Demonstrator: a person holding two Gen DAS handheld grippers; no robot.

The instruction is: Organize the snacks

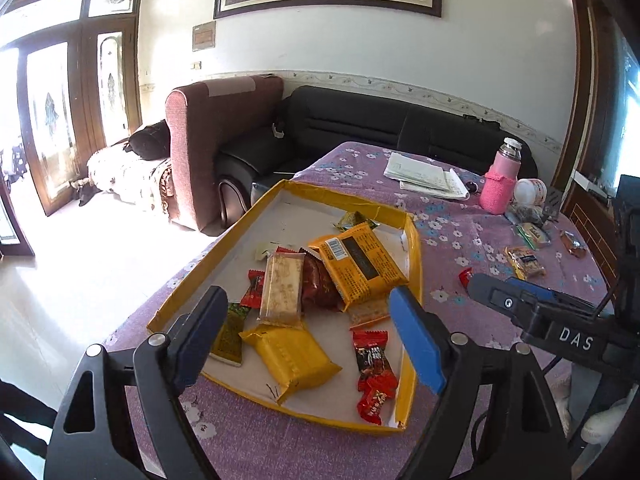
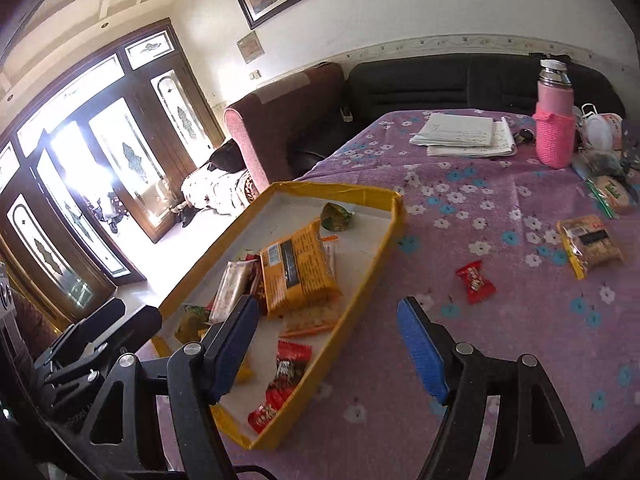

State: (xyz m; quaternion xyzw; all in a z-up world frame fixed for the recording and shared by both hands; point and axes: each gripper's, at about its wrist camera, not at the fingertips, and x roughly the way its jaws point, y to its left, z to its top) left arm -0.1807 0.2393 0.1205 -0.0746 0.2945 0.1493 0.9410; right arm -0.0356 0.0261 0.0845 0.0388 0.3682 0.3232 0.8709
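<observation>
A shallow yellow-rimmed tray (image 1: 332,194) (image 2: 340,192) lies on the purple flowered tablecloth (image 2: 500,320). It holds an orange packet (image 1: 360,264) (image 2: 298,268), a clear-wrapped cracker bar (image 1: 282,292), a yellow packet (image 1: 292,364), red candies (image 1: 374,364) and a green sachet (image 2: 336,216). My left gripper (image 1: 308,294) hangs open above the tray's near half with nothing between its fingers. My right gripper (image 2: 328,303) stands open over the tray's right rim, also with nothing between its fingers. Loose on the cloth to the right are a red candy (image 2: 475,282) and a clear cracker packet (image 2: 592,246).
A pink bottle (image 2: 555,128), stacked papers (image 2: 464,136), a white jar (image 2: 604,130) and a green-edged packet (image 2: 612,194) stand at the table's far right. A black sofa (image 1: 380,124) and a brown armchair (image 1: 208,140) lie beyond. The table edge runs along the tray's left side.
</observation>
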